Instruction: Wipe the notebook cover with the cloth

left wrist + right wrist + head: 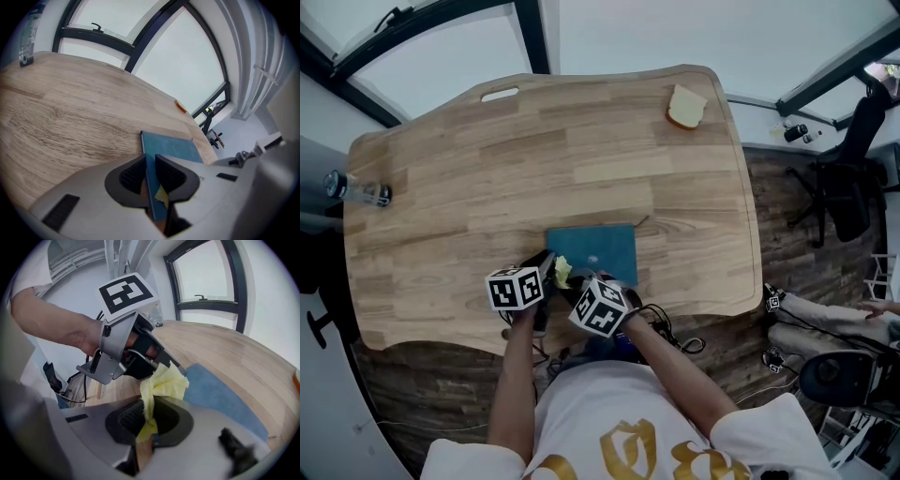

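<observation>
L gripper (151, 161) clamped on notebook (172, 148) edge — R gripper (149, 414) pinching yellow cloth (164, 383).

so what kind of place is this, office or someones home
Most likely an office or a lab-style workroom, not a home. A large wooden desk stands against tall dark-framed windows, and a black office chair stands off to the side on the wood-look floor.
</observation>
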`<state>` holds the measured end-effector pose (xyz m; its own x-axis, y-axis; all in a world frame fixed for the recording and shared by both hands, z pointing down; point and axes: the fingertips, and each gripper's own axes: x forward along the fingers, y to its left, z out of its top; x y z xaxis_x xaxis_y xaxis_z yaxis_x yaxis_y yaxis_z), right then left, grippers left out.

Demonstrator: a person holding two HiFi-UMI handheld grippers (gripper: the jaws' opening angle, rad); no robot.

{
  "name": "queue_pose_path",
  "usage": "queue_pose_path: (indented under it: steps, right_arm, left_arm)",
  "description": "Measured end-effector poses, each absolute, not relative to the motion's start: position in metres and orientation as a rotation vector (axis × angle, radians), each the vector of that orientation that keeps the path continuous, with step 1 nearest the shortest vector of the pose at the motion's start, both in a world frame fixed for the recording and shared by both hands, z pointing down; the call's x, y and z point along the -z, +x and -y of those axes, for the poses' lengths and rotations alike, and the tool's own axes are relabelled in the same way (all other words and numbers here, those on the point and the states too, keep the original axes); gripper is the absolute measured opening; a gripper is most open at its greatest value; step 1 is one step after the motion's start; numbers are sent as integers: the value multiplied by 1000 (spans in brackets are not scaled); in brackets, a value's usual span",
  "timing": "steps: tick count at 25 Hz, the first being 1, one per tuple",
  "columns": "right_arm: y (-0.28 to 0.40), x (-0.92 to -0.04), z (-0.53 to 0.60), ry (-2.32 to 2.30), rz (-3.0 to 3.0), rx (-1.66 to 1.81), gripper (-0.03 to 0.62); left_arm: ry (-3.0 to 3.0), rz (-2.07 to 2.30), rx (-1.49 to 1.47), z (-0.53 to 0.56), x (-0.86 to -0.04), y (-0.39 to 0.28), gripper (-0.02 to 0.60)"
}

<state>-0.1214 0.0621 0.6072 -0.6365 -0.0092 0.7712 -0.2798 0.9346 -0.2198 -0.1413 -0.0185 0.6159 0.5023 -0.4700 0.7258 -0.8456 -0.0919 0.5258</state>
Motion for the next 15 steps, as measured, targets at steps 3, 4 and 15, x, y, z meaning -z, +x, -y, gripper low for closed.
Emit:
queue_pose_path:
  steps: [3,4,15]
  right_arm:
    - [-116,-609,-60,225,2221,-412,40]
    - [-114,-609,-59,236,2218,-419,40]
    - [-92,-609,-50,330,2212,-432,40]
  left_arm:
    - [1740,1125,-474,18,-616,-141,71]
    - [1745,1131,-479,18,-616,-141,71]
    - [1743,1122,-479,18,-616,-140,71]
